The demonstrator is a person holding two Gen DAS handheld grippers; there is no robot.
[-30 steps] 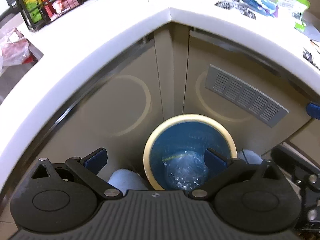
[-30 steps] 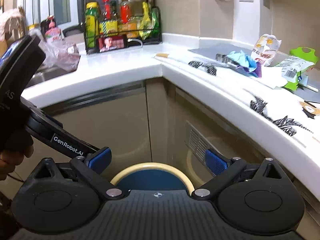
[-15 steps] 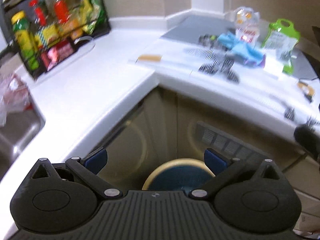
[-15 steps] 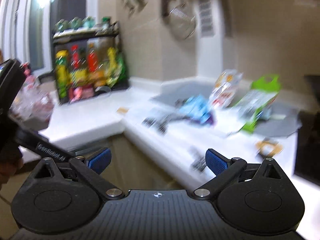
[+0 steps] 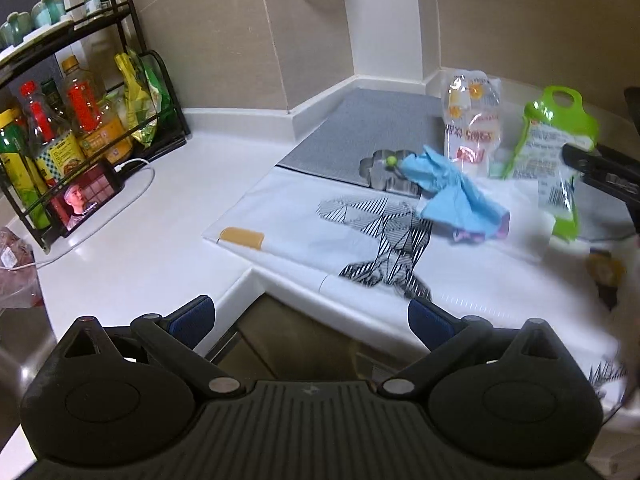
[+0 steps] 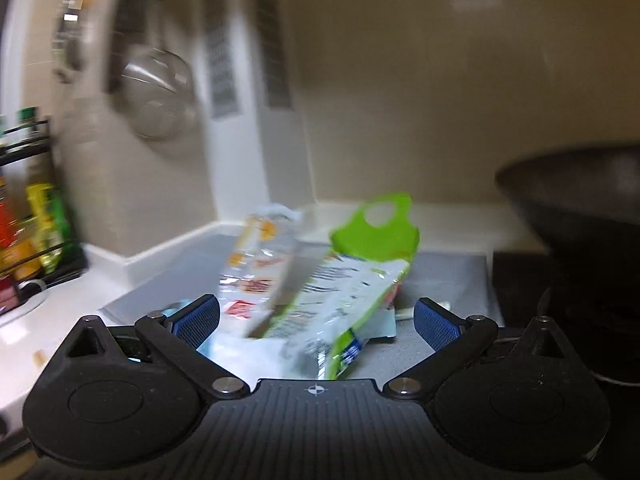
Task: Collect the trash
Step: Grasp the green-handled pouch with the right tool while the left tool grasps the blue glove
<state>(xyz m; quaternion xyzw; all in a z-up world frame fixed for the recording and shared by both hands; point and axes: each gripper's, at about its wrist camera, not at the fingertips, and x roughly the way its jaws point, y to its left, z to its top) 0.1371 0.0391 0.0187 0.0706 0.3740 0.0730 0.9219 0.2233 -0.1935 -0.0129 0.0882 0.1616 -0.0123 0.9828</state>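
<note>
The left gripper [image 5: 311,318] is held wide apart and empty over the edge of the white counter [image 5: 160,240]. The right gripper [image 6: 316,322] is likewise spread and empty, with a green-topped bag [image 6: 352,280] seen just past its fingertips. Farther along the counter, on a patterned white sheet [image 5: 360,240], a crumpled blue wrapper [image 5: 452,196] is found. Behind it, a clear snack bag [image 5: 472,120] and the green-topped bag [image 5: 556,148] are propped on a grey mat [image 5: 360,132].

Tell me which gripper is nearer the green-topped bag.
Right. The right gripper is open with the green-topped bag just ahead between its fingers; the left gripper sits back at the counter edge.
</note>
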